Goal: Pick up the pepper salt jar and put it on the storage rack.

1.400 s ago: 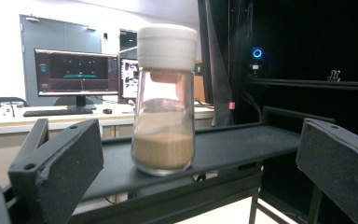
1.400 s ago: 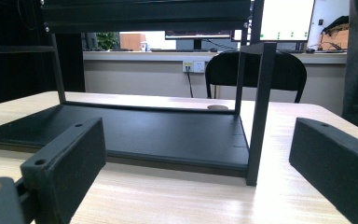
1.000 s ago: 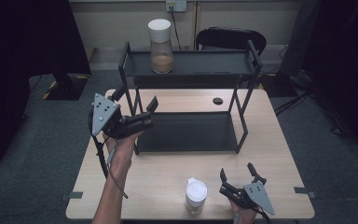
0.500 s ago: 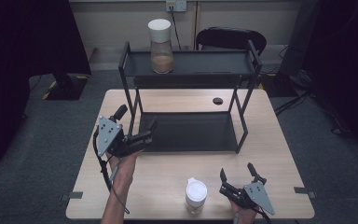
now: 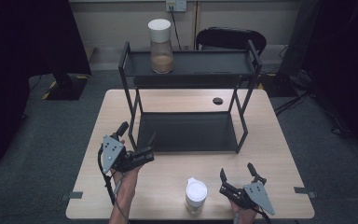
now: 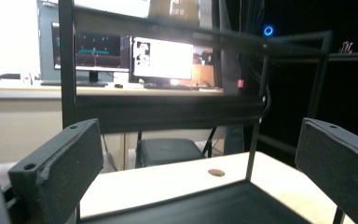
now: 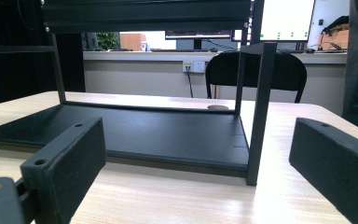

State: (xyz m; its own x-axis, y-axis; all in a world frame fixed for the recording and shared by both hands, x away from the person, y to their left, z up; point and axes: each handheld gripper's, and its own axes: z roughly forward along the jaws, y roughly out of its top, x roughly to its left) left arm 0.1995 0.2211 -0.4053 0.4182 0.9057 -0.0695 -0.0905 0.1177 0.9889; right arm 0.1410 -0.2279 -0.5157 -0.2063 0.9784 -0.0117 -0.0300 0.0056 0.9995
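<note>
Looking at this, one jar (image 5: 161, 45) with brown stuff in it already sits on the top tier of the black rack (image 5: 189, 63), while the white-lidded jar (image 5: 196, 195) stands on the table's near edge — untouched, so I'd guess it's next to go up. Left gripper (image 5: 145, 150) hovers by the rack's front-left leg, jaws spread wide and empty. Right gripper (image 5: 230, 181) sits just beside the white-lidded jar, also wide and holding nothing. Light wooden table (image 5: 279, 154) on grey carpet — a black chair (image 5: 230, 38), a wall socket and monitors behind.
</note>
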